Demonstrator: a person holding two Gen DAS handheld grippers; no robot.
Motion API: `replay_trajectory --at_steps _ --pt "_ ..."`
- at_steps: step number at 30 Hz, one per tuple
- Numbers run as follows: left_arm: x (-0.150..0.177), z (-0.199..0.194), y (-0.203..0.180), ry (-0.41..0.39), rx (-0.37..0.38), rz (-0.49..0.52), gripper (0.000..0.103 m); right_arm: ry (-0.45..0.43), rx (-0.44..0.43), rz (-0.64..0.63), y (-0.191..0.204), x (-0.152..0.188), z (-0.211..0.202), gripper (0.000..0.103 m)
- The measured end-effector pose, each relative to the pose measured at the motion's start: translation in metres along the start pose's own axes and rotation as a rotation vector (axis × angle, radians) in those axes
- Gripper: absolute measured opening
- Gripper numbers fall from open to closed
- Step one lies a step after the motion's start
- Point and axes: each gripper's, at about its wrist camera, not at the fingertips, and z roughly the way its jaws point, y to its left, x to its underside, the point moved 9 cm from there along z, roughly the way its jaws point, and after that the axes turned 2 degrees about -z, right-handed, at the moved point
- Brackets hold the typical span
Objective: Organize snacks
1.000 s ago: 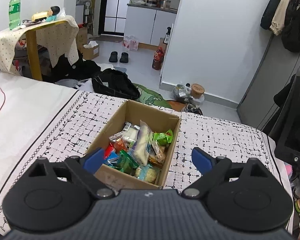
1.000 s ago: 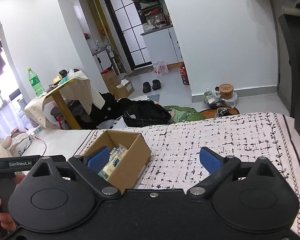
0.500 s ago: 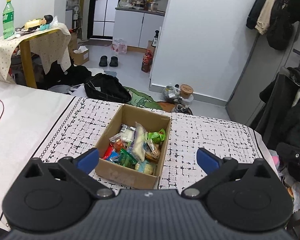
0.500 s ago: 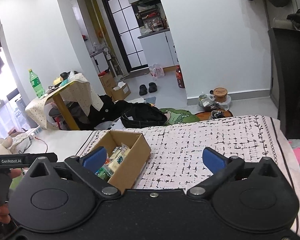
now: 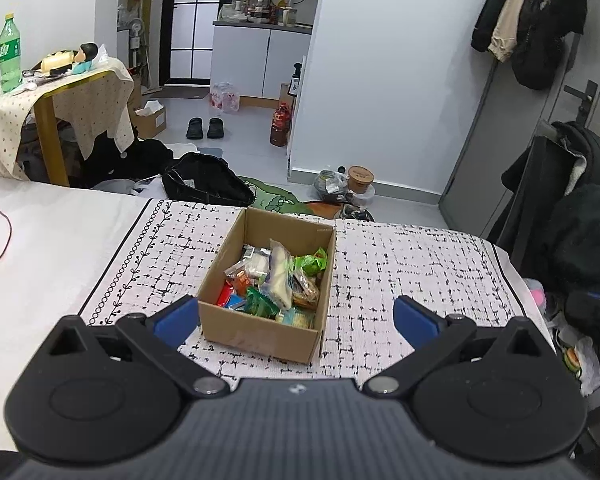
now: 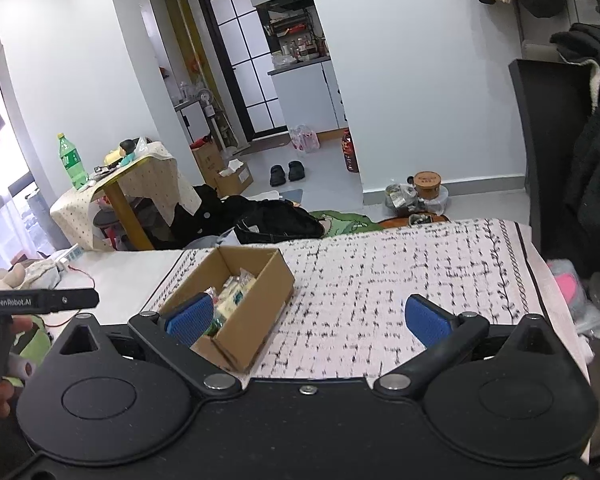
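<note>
A cardboard box filled with snack packets sits on the patterned bedspread. Left gripper and right gripper both hover spread wide, grasping nothing.

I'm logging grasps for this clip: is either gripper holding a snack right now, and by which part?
Nothing is held. The left gripper and right gripper are both open with nothing between them; the snacks lie in the cardboard box.
</note>
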Motion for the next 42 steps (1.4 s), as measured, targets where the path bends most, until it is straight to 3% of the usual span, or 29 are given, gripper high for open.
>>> replay_trajectory --at_steps 16,42 --pt "0.023 -0.032 -0.014 -0.009 0.04 0.076 0.103 0.004 0.005 -0.047 0.017 0.023 -0.04 0.103" --pt "0.031 -0.044 -0.038 -0.008 0.099 0.125 0.103 0.04 0.032 -0.046 0.021 0.027 -0.042 0.103"
